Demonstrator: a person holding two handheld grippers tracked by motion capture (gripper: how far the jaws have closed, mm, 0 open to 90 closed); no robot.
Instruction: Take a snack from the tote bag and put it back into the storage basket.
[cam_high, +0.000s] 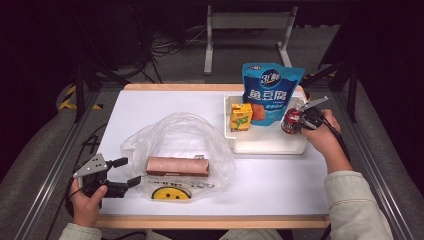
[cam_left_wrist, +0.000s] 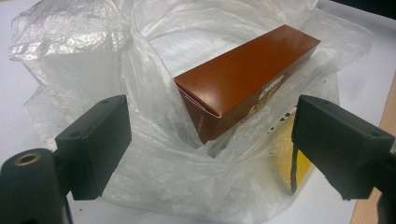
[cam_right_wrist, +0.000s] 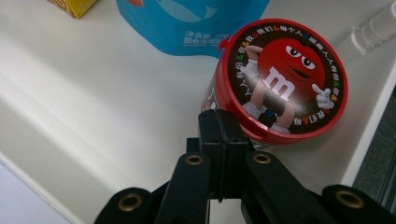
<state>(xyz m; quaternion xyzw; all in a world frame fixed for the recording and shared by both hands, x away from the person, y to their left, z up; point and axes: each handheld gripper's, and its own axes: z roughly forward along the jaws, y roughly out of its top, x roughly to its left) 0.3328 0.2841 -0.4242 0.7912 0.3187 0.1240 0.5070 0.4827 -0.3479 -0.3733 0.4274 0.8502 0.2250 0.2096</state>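
Note:
A clear plastic bag (cam_high: 180, 132) lies on the white table with a long brown box (cam_high: 177, 165) inside it. My left gripper (cam_high: 129, 171) is open at the bag's left end. In the left gripper view its jaws (cam_left_wrist: 210, 144) stand wide on either side of the crumpled bag (cam_left_wrist: 70, 56), with the brown box (cam_left_wrist: 243, 79) just ahead and nothing pinched. My right gripper (cam_high: 295, 121) is shut, nothing between its jaws. Its closed tips (cam_right_wrist: 219, 116) rest against the side of a red candy can (cam_right_wrist: 285, 74) standing in the white tray (cam_high: 265, 148).
The tray also holds a blue snack pouch (cam_high: 270, 92) standing upright and a yellow juice box (cam_high: 240, 117) to its left. The bag has a yellow smiley print (cam_high: 171, 194) near the table's front edge. A metal frame stands on the floor beyond the table.

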